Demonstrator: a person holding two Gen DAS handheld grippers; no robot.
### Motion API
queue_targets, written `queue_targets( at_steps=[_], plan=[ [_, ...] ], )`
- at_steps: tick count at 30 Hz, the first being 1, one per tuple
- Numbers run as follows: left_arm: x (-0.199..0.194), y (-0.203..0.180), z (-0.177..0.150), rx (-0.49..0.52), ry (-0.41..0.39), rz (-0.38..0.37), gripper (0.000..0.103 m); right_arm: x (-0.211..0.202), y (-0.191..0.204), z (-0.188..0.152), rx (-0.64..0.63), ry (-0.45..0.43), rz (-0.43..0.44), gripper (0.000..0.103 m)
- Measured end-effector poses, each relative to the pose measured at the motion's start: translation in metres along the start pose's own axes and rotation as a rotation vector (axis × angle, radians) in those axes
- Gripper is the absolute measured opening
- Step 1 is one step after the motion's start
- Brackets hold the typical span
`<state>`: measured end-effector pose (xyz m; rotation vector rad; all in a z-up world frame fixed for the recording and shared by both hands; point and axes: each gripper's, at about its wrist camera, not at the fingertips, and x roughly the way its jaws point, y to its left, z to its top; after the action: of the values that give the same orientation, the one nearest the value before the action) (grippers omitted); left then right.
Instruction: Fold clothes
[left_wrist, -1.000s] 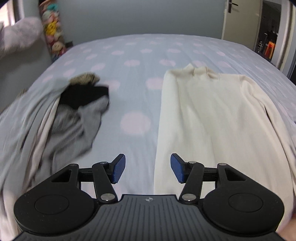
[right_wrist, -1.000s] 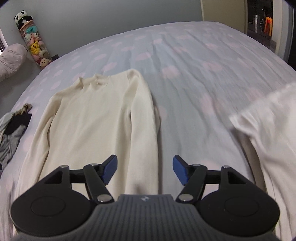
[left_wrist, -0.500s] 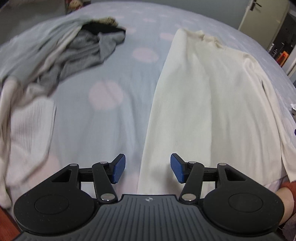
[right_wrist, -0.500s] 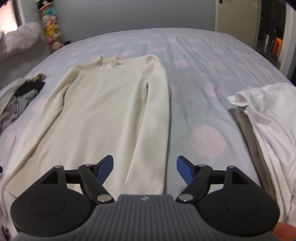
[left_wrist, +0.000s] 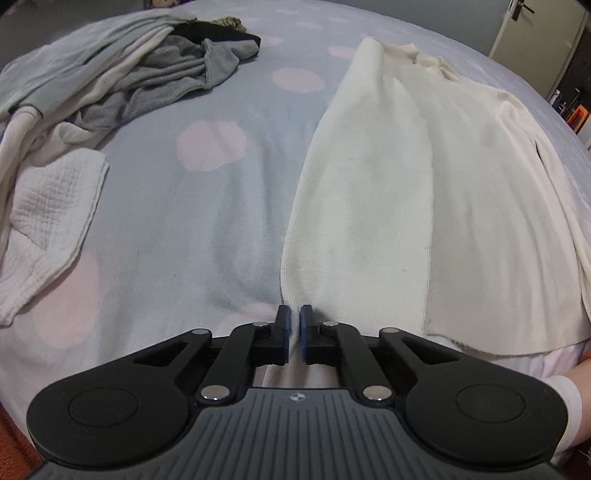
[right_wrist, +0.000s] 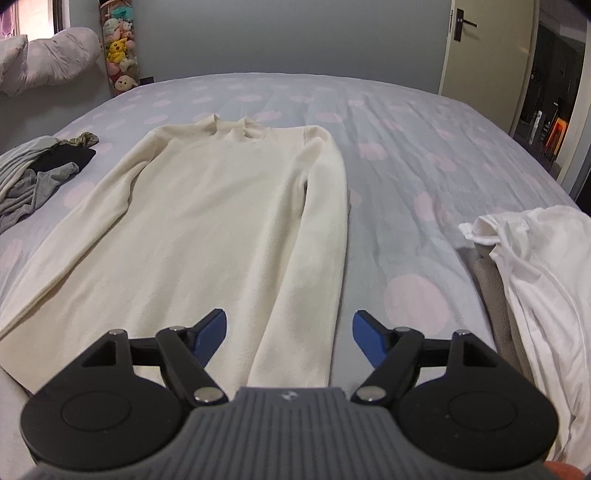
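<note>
Sweater lies flat on bed, neck away, sleeves down its sides. Left gripper has jaws pinched on the left cuff, prob. gripping cloth, though contact is partly hidden. Right gripper hangs over right sleeve end, jaws wide apart. Step: start sleeve fold. Next: right needs to clamp its cuff, then carry both inward.

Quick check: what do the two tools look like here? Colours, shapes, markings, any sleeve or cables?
The left tool and the right tool look identical: matte black linkage arms with silver pivot pins, blue pads on the fingertips, two round black discs flanking a ribbed dark grey body with a small round logo. No cables show. A white cuff on a bare wrist shows at the left view's right edge.
</note>
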<state>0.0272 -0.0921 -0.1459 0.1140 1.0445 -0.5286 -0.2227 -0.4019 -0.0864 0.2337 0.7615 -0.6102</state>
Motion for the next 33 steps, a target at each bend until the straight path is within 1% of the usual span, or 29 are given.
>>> queue_targets(
  at_steps=[5,7,10,14,22,25,27,31,33],
  plan=[
    [-0.007,-0.003,-0.002,-0.002,-0.051,0.006,0.001,0.001,0.002,0.0,-0.018,-0.002,-0.002,0.078],
    [-0.02,0.003,0.007,-0.03,-0.097,0.005,0.001,0.003,0.003,0.0,-0.025,0.004,-0.005,0.078],
    [-0.038,0.012,0.028,-0.052,-0.161,0.012,0.001,0.006,0.007,0.0,-0.046,0.015,-0.011,0.078],
    [-0.056,0.024,0.063,-0.059,-0.226,0.048,0.001,0.007,0.008,0.0,-0.063,0.023,-0.016,0.078],
    [-0.08,0.068,0.14,-0.054,-0.321,0.178,0.001,0.008,0.009,0.0,-0.062,0.028,-0.017,0.078],
    [-0.077,0.084,0.163,-0.047,-0.328,0.246,0.001,0.01,0.009,0.0,-0.065,0.036,-0.018,0.078],
    [-0.063,0.093,0.176,-0.03,-0.311,0.302,0.001,0.011,0.009,0.001,-0.066,0.039,-0.017,0.078],
    [-0.036,0.107,0.19,-0.019,-0.266,0.332,0.001,0.011,0.008,0.002,-0.059,0.043,-0.015,0.078],
    [-0.028,0.11,0.185,-0.028,-0.257,0.299,0.005,0.012,0.008,0.002,-0.053,0.047,-0.014,0.078]
  ],
)
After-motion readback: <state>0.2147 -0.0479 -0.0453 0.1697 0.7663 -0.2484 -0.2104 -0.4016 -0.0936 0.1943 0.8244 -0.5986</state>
